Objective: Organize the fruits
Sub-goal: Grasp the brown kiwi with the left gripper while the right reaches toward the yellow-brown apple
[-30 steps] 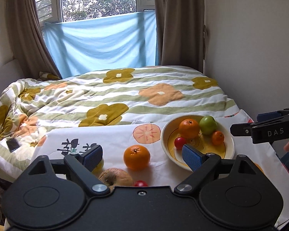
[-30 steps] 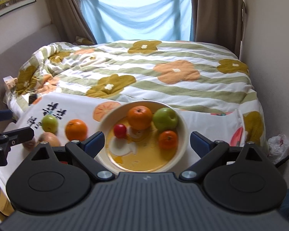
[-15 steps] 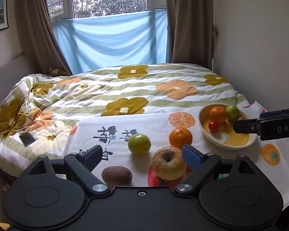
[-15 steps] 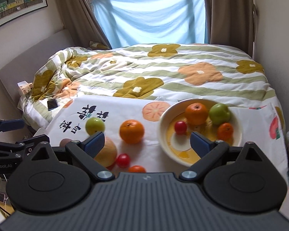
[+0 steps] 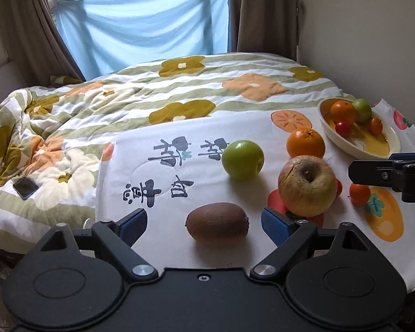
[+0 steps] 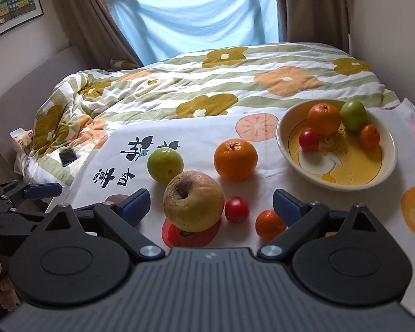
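Note:
A brown kiwi [image 5: 217, 221] lies on the white cloth between the fingers of my open left gripper [image 5: 204, 222]. Beyond it sit a green apple [image 5: 242, 160], a large yellowish apple [image 5: 307, 184] and an orange [image 5: 305, 142]. My right gripper [image 6: 211, 204] is open and empty, with the yellowish apple [image 6: 193, 201], a small red fruit [image 6: 236, 209] and a small orange fruit [image 6: 269, 222] between its fingers. The cream bowl [image 6: 384, 175] at the right holds an orange [image 6: 323, 118], a green apple [image 6: 353, 115], a red fruit [image 6: 309, 140] and a small orange fruit [image 6: 369, 136].
The white printed cloth [image 5: 157, 177] lies on a flowered quilt [image 5: 179, 88]. A phone [image 5: 25, 188] rests on the quilt at the left. A wall runs along the right, and curtains and a blue sheet [image 5: 149, 25] hang at the back.
Both grippers have pulled back and swung left. The left one now frames the kiwi; the right one now frames the yellowish apple and small fruits. No fruit has moved.

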The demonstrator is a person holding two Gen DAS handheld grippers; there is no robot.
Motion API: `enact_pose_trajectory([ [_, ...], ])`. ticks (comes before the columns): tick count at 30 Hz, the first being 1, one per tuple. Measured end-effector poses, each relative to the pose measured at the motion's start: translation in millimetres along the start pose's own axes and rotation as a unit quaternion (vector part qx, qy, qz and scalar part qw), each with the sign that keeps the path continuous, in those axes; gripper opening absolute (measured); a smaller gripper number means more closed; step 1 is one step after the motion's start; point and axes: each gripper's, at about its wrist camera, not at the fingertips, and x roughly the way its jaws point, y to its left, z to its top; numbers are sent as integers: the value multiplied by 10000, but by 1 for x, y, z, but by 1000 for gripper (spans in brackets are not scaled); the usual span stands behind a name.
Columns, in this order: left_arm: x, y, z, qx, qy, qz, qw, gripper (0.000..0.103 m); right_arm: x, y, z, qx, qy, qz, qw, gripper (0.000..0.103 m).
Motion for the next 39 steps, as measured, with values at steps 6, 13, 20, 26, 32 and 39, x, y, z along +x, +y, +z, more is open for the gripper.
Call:
enact_pose_trajectory([
  [6, 24, 8, -5, -129, 210, -300, 9992, 92, 18, 14, -10, 458, 96, -256, 9986, 103],
  [13, 47, 7, -6, -103, 325, -454, 9984, 92, 34, 17, -13, 770, 199, -446, 9958, 103],
  [20, 62, 10, -4, -60, 478, -663, 9966, 85, 48, 20, -12, 924, 299, -539, 9938, 103],
  [26, 67, 11, -4, -100, 529, -823, 9952, 72, 61, 27, -13, 903, 365, -569, 9936, 103],
  [32, 66, 12, -4, -25, 502, -881, 9948, 69, 71, 33, -12, 802, 401, -606, 9941, 103],
  [39, 63, 16, -7, 114, 459, -792, 9957, 69, 79, 40, -11, 723, 457, -769, 9934, 97],
])
